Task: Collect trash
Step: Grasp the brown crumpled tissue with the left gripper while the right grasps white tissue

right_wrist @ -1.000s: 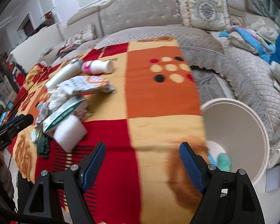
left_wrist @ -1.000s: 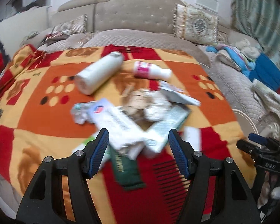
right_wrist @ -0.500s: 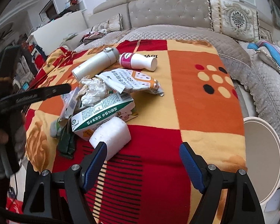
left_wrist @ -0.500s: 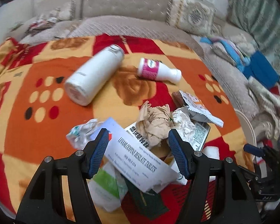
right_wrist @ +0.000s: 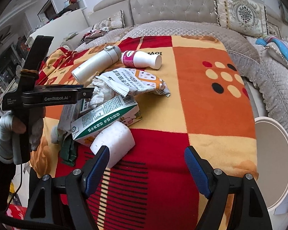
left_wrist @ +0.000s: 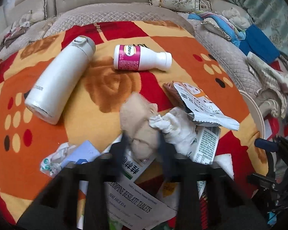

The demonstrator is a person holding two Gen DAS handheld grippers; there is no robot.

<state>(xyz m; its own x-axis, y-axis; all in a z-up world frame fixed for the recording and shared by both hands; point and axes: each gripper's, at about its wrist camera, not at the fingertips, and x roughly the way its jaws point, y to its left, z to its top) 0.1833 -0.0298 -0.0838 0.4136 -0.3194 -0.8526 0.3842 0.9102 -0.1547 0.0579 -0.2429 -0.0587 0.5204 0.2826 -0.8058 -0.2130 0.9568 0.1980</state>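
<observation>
My left jaws [left_wrist: 142, 145], blurred in their own view, have just been closing and are now pinching the crumpled beige paper wad [left_wrist: 138, 122] between them. That wad is lying at the middle of the trash heap on the red, orange and yellow patterned blanket [right_wrist: 211, 103]. The other places are given from the wad. Touching it on the right is a crumpled white tissue [left_wrist: 172, 126], with a torn white-and-orange snack wrapper [left_wrist: 197, 103] overlapping the tissue's far side. Beyond the tissue lies a green-and-white milk carton [right_wrist: 105, 120], and a white foam block [right_wrist: 115, 141] is touching that carton. Farther off lie a white-and-pink plastic bottle [left_wrist: 140, 57] and a white metal flask [left_wrist: 59, 80], both on their sides. Under the wad is a printed white tablet leaflet [left_wrist: 132, 205]. My right jaws [right_wrist: 147, 170] are standing wide apart and gripping nothing, over bare blanket beside the foam block. A round white bin [right_wrist: 274, 159] is standing well apart from the wad, off the blanket's edge.
</observation>
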